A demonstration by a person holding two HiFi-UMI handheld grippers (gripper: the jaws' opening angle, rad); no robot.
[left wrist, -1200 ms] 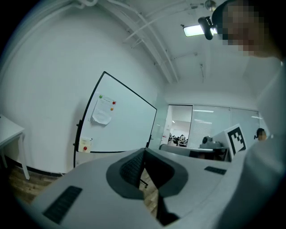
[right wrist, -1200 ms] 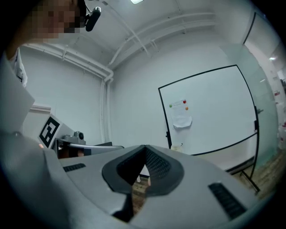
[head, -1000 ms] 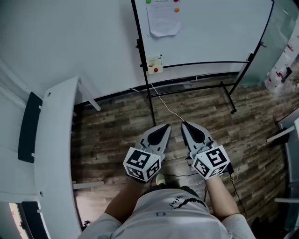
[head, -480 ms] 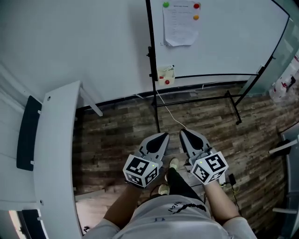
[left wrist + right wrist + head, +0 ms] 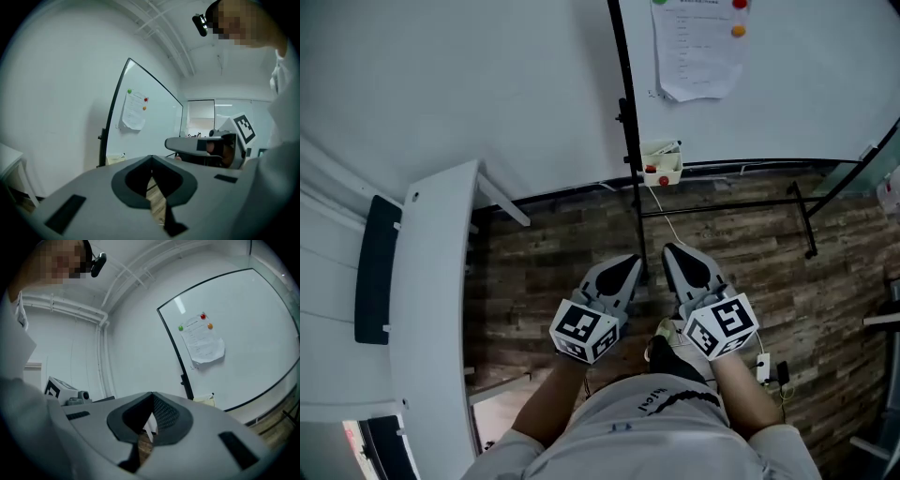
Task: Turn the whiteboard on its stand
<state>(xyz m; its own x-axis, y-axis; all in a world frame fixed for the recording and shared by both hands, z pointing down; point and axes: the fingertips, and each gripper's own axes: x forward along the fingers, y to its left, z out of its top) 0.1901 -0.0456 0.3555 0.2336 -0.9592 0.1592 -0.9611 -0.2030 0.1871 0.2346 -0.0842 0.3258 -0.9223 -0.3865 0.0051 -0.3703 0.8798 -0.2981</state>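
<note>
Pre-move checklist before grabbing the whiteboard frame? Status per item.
1. Left gripper empty: ok, jaws together, nothing between them.
2. Right gripper empty: ok, same.
3. Jaws open for a grab: not ok, both shut.
4. Contact with the whiteboard: not ok, both grippers are short of it, over the floor.
5. Floor path clear: not ok, a white cable runs down from the small box on the frame post.
6. Pivot lock released: cannot tell.
</note>
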